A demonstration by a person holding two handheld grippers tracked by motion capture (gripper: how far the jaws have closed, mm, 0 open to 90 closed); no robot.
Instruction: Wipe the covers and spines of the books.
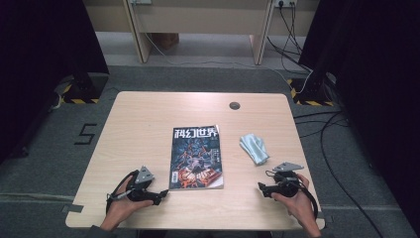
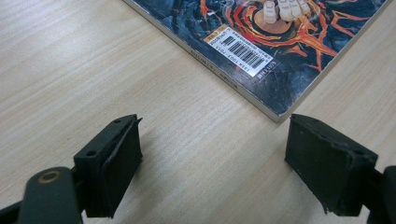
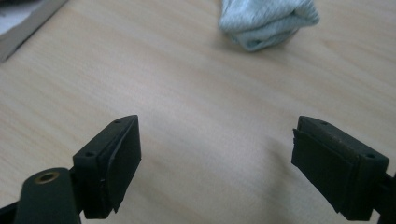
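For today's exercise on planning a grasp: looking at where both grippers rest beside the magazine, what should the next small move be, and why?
Probably ease the left gripper forward toward the near corner of the magazine. Its fingers are wide open, hold nothing, and already face that corner across bare table. The right gripper is also open but faces the folded cloth, farther off.

The desk [image 1: 143, 124] is pale wood with rounded corners and a small round grommet [image 1: 234, 105] near its far edge. A magazine [image 1: 196, 157] lies flat at the middle, cover up, its lower edge towards the near edge. A folded pale cloth [image 1: 254, 148] lies just right of it, towards the right edge.
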